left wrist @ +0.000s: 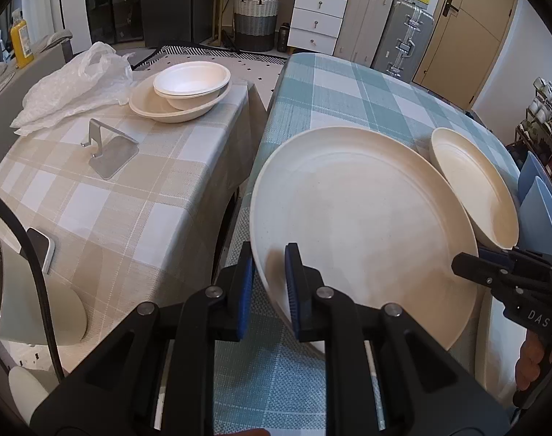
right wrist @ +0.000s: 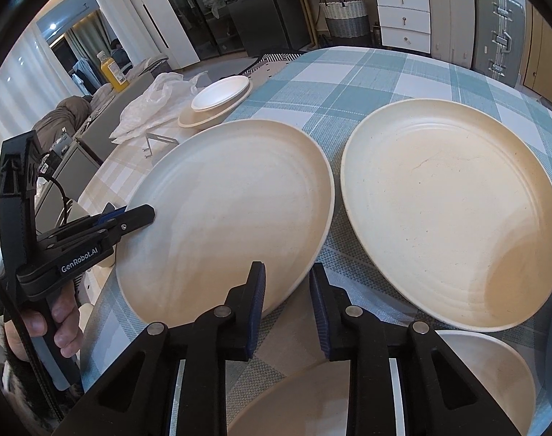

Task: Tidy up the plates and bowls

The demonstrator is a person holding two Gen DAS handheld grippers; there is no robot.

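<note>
Both black two-finger grippers with blue pads work over the teal-and-white checked tablecloth. Seen from the left wrist view, the left gripper has its jaws straddling the near-left rim of the large round cream plate, one pad below the rim and one on the plate's upper face; the jaws are drawn in close on that rim, gripping it, and the plate looks tilted, its left edge raised off the cloth. In the right wrist view the same left gripper shows at the plate's left edge. The right gripper stands with its jaws parted and nothing between them, its left pad just at the near rim of that plate; whether it touches cannot be told. Just to the right lies a second large cream plate, flat on the cloth, close to the first but apart from it. Two more cream dishes show partly under the right gripper at the bottom edge. On the neighbouring beige checked tablecloth sits a shallow cream dish with white bowls nested inside it, beside a crumpled clear plastic bag and a small metal stand.
</note>
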